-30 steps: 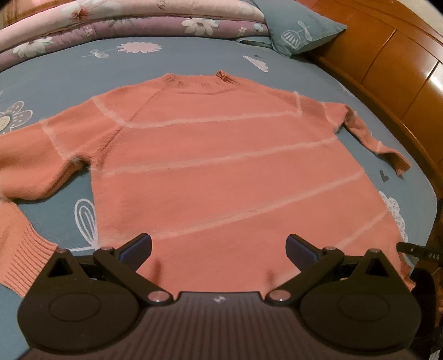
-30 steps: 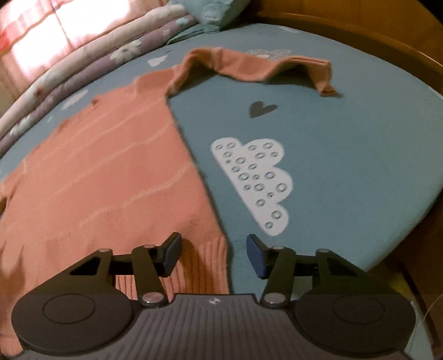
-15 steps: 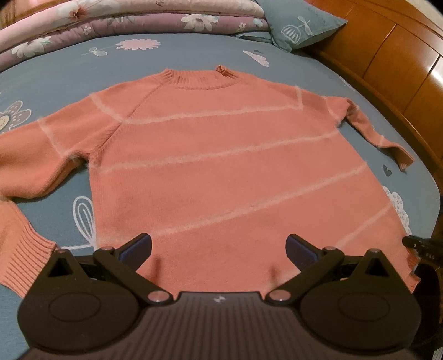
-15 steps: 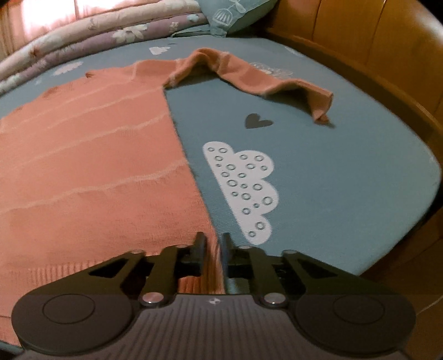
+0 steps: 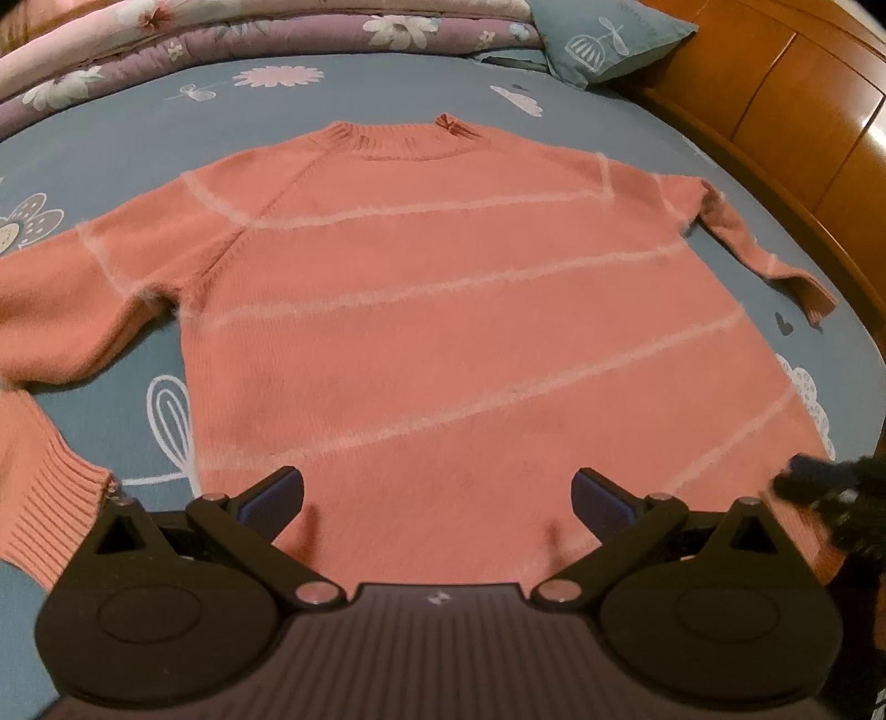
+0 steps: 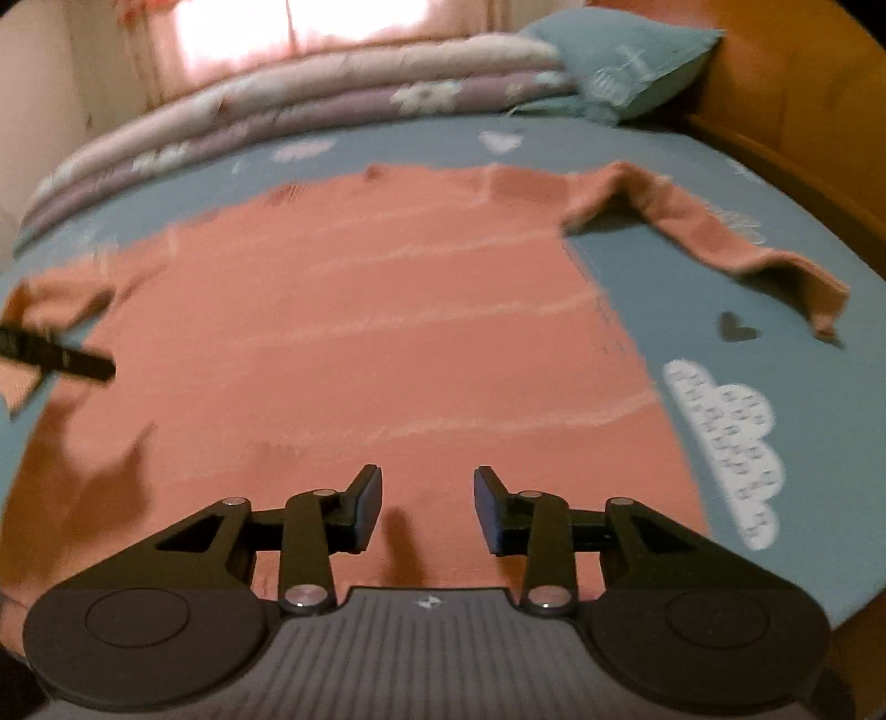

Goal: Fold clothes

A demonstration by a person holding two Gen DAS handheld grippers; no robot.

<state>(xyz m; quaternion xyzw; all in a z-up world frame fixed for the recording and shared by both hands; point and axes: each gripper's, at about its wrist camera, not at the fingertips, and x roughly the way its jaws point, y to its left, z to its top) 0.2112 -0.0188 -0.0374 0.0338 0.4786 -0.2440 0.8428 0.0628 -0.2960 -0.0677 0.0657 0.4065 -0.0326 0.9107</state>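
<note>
A salmon-pink sweater with pale stripes (image 5: 454, 310) lies flat, front up, on the blue bed, collar at the far end. It also shows in the right wrist view (image 6: 360, 343). Its right sleeve (image 6: 714, 232) lies bent toward the bed's edge; its left sleeve (image 5: 61, 310) folds back toward me. My left gripper (image 5: 437, 495) is wide open and empty over the hem's middle. My right gripper (image 6: 426, 507) is open and empty over the lower right part of the body. Its dark tip (image 5: 814, 482) shows at the left wrist view's right edge.
Blue patterned bed sheet (image 5: 166, 127) under the sweater. Folded floral quilts (image 5: 221, 33) and a blue pillow (image 5: 609, 39) lie at the far end. A wooden bed frame (image 5: 803, 99) runs along the right side. The left gripper's finger (image 6: 55, 354) shows at left in the right wrist view.
My right gripper shut at the hem's right corner, then opened and moved left over the sweater body. My left gripper stayed open and barely moved.
</note>
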